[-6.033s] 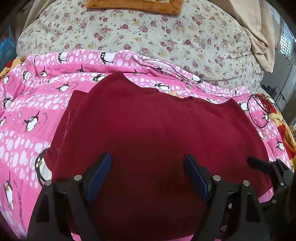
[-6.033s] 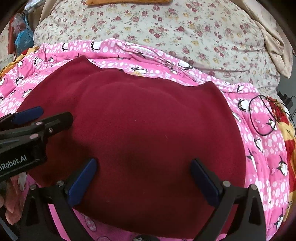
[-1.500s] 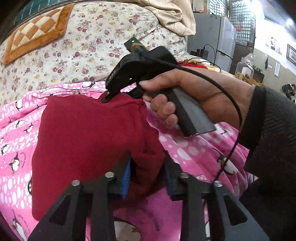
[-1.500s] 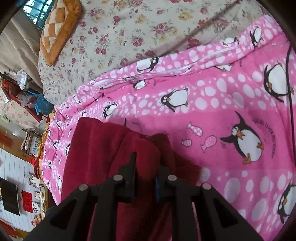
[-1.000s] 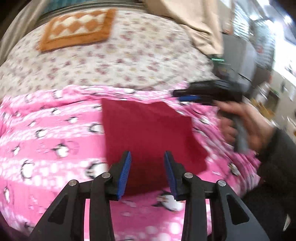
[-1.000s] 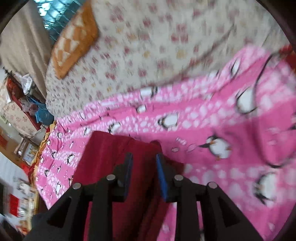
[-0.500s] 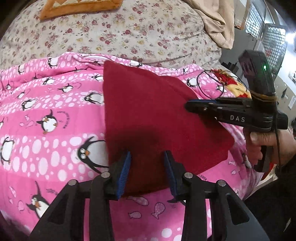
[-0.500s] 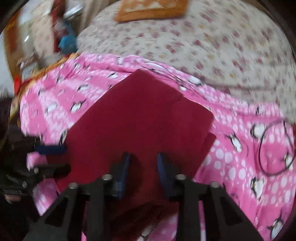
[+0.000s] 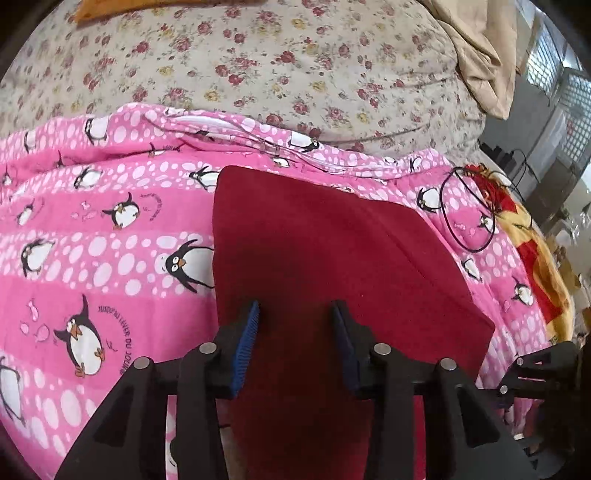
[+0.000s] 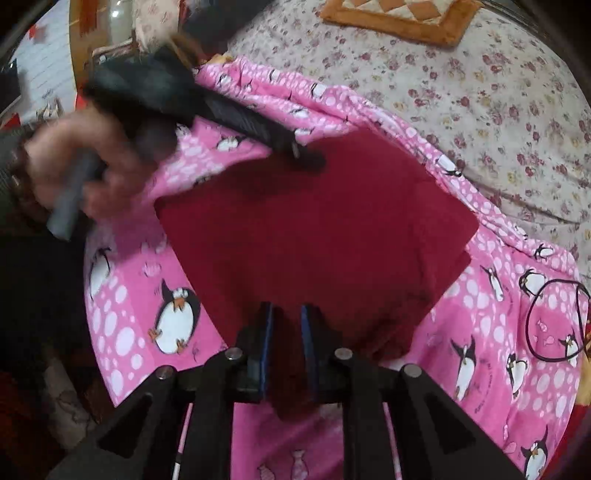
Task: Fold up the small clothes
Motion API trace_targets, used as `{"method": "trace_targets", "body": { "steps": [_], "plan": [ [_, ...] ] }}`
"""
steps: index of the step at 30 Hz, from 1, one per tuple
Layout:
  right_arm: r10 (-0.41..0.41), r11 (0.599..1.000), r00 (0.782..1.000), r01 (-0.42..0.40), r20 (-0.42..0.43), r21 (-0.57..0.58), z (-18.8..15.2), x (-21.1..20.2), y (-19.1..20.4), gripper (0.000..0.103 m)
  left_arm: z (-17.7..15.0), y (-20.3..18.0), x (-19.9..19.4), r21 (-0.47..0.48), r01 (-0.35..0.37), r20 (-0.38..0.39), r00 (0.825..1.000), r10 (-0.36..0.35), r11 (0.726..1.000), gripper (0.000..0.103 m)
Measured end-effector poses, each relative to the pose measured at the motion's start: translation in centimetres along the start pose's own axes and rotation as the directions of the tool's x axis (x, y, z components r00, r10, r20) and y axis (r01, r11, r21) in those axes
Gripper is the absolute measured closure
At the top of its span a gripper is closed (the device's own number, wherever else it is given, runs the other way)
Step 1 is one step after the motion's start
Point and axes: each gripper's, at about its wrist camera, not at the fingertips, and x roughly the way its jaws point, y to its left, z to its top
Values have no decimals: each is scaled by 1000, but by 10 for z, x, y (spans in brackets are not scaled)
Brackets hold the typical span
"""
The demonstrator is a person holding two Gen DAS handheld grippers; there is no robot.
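Note:
A dark red cloth point(image 9: 332, 258), folded into a rough rectangle, lies flat on a pink penguin blanket point(image 9: 110, 258). My left gripper point(image 9: 295, 315) hovers over its near left part. The jaws are opening, and the cloth shows flat under the gap with neither pad pressing on it. In the right wrist view the left gripper point(image 10: 310, 158) is blurred at the cloth's point(image 10: 314, 229) far left corner, held by a hand point(image 10: 74, 173). My right gripper point(image 10: 287, 325) sits at the near corner. Its narrow gap is filled with red cloth, and the jaws are opening. Part of the right gripper point(image 9: 543, 362) shows low on the right.
Floral bedding point(image 9: 258, 55) rises behind the blanket, with an orange checked cushion point(image 10: 399, 14) on it and a beige cloth point(image 9: 476, 48) at the far right. A black cable loop point(image 9: 467, 210) lies on the blanket right of the red cloth. A yellow and red sheet point(image 9: 535, 266) borders the right side.
The left gripper moved forward over the red cloth. The right gripper, which lay across the cloth's right side, drew back to the near corner and rolled. The cloth now lies flatter.

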Motion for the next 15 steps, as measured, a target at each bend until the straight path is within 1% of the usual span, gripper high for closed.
{"method": "trace_targets", "body": {
  "steps": [2,3,4,6,7,8,9,10,11,12,13,14,15],
  "plan": [
    [-10,999,1000,9,-14,-31,2,3,4,86,3,-1,-1,9,-1,-17,1000,1,1000,83],
    [-11,999,1000,10,-18,-44,1,2,6,86,9,2,-4,-16,17,-24,1000,-17,1000,83],
    [0,999,1000,-1,-24,-44,3,1,4,86,14,5,-8,-38,27,-17,999,-27,999,84],
    [31,999,999,-31,-13,-28,6,-6,2,86,33,9,-17,-70,40,31,999,-38,997,84],
    [43,999,999,-42,29,-21,10,-14,1,86,44,10,-18,-76,38,55,998,-34,996,84],
    [41,999,996,-41,80,-5,13,-23,-3,86,55,11,-15,-80,33,64,998,-28,996,84],
    [28,999,992,-31,125,26,16,-30,-9,83,62,11,-11,-83,31,62,998,-26,996,84],
    [-6,997,987,-6,161,73,20,-34,-18,82,75,10,1,-87,31,44,999,-27,996,84],
    [-55,991,982,33,179,127,25,-34,-28,82,84,10,14,-95,25,24,999,-23,995,84],
    [-100,982,979,67,180,178,29,-30,-38,82,92,10,27,-107,14,2,1000,-14,994,84],
    [-124,973,978,87,169,212,32,-25,-45,82,96,10,38,-112,5,-18,1000,-8,994,84],
    [-138,965,980,101,142,242,34,-16,-53,82,99,10,57,-121,-13,-65,998,5,993,84],
    [-151,959,984,123,95,255,35,-6,-59,82,98,12,73,-127,-35,-117,993,20,991,84]
  ]
}}
